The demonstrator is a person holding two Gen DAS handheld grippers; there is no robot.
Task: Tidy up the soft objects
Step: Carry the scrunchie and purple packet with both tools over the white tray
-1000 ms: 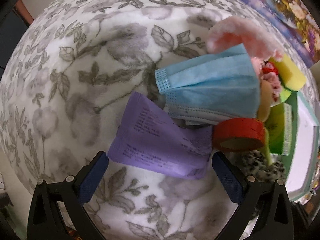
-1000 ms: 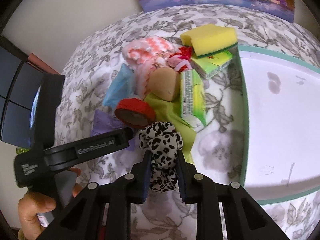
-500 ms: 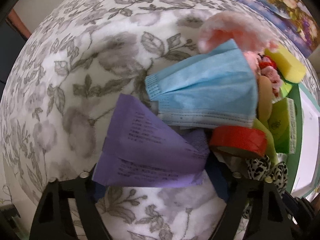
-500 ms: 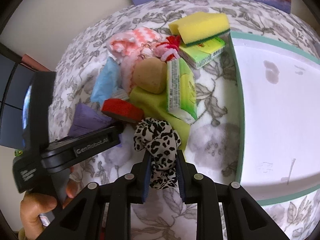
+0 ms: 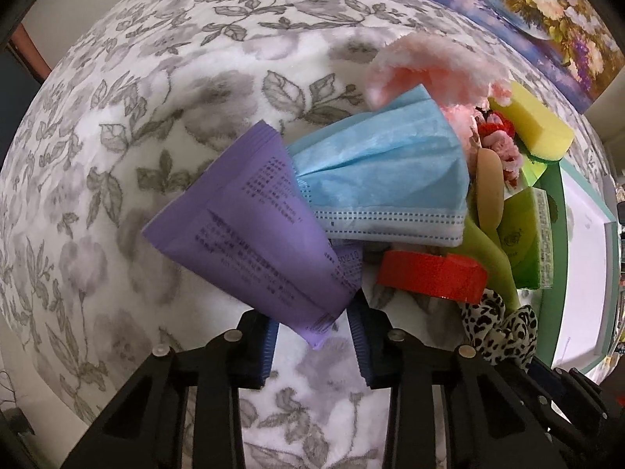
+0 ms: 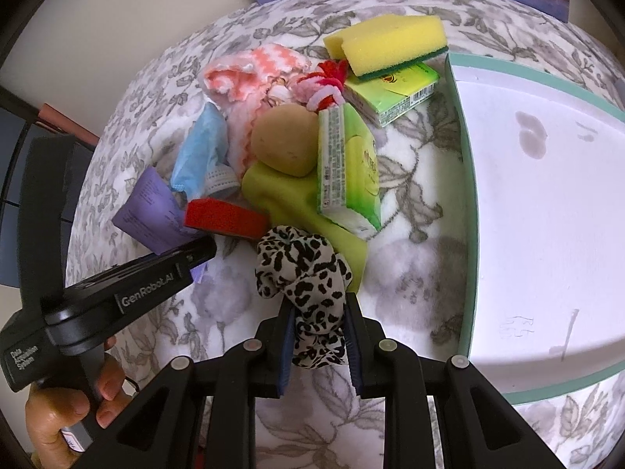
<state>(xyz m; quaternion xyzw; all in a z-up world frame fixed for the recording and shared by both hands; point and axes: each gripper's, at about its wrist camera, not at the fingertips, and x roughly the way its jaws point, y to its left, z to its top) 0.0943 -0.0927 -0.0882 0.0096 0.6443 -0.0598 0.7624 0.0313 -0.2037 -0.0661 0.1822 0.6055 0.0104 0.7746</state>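
Left tongs (image 5: 312, 336): have just been closing around the near corner of the flat purple printed sachet (image 5: 254, 234); the corner sits between the blue pads, but whether both pads press it cannot be told.
Right tongs (image 6: 318, 336): clamped on the black-and-white leopard-print fabric scrunchie (image 6: 304, 269), which bulges out above the pads.
Person's hand (image 6: 66, 410): grips the left tool's handle at the lower left of the right wrist view.
Open room: bare grey-and-white floral fleece cover (image 5: 136, 136) runs wide to the left of the heap toward its rounded left edge; more bare cover lies just ahead of both tongs.
Right edge: the white tray with a teal rim (image 6: 465, 195) lies just beside the heap on the right; its floor is bare.
Sachet axis: long axis slants from the tongs up and to the left, far end fanned wide and tilted up off the cover.
Touching the sachet: the pleated light-blue face mask (image 5: 383, 172) overlaps its far right edge; the red tape roll (image 5: 433, 275) lies just to its right.
Middle of heap: a lime-green cloth (image 6: 281, 195) under a tan rounded sponge (image 6: 285, 144) and a green tissue pack (image 6: 347, 172) standing on edge.
Far side: a pink-and-white knitted cloth (image 6: 254, 70), a red-and-pink fluffy tie (image 6: 324, 86), a second green tissue pack (image 6: 394, 93), and a yellow sponge with a green scouring base (image 6: 390, 45) resting on it.
Beyond the far edge: a flower painting (image 5: 527, 11) against the wall.
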